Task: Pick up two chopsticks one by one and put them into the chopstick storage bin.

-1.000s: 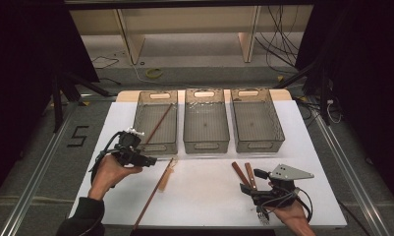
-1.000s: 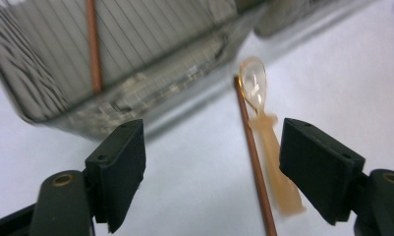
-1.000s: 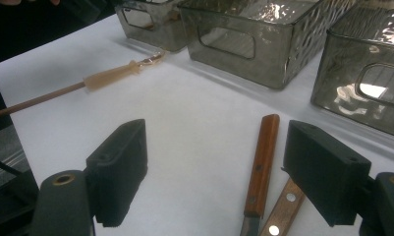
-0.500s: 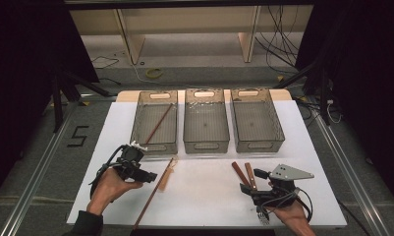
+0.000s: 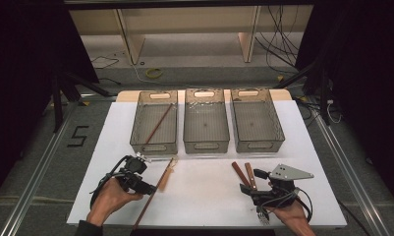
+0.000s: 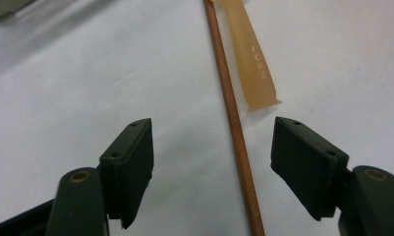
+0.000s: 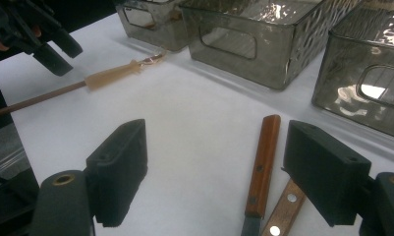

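Nearest, left gripper (image 6: 211, 162): jaws wide, just narrowing, straddling thin brown stick (image 6: 231, 118), pads not yet pressing; placed for pickup.
Right gripper (image 7: 214, 169): spread, holding nothing, beside two wooden-handled knives (image 7: 263, 167).
Beside stick: one pale plastic utensil (image 6: 251, 59).
Farther: three bins (image 5: 207, 118); one stick (image 5: 157, 124) inside leftmost, likely sorting.
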Action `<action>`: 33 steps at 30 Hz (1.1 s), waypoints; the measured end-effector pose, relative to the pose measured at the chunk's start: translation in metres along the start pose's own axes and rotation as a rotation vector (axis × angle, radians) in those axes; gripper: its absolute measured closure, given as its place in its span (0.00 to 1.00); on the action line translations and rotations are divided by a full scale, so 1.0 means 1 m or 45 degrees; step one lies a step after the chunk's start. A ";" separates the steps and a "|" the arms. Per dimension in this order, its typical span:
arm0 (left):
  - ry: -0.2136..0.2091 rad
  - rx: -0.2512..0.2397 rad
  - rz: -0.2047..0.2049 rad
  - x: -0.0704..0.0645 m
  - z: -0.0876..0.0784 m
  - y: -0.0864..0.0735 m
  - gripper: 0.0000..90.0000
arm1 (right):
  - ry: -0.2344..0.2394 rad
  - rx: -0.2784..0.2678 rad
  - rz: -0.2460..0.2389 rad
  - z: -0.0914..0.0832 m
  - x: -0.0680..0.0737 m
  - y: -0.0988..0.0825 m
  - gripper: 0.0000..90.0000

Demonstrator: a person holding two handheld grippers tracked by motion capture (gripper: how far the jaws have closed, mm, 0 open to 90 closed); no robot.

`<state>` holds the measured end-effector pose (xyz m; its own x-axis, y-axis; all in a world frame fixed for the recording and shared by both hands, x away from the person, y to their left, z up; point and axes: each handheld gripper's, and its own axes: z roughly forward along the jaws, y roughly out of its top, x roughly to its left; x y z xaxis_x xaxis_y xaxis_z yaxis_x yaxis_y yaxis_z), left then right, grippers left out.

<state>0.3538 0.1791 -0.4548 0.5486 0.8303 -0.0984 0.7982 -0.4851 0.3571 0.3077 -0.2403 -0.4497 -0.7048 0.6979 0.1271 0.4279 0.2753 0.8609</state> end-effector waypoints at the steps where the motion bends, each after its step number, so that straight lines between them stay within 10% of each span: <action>1: -0.007 0.008 0.003 -0.001 0.003 -0.001 0.38 | -0.001 -0.001 -0.002 0.000 0.000 0.000 0.28; 33: 0.077 0.085 0.085 -0.006 0.015 -0.010 0.84 | -0.003 0.002 -0.001 0.000 0.000 0.000 0.28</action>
<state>0.3464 0.1749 -0.4718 0.5866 0.8096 -0.0195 0.7764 -0.5554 0.2978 0.3078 -0.2403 -0.4496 -0.7037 0.6993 0.1252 0.4281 0.2768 0.8603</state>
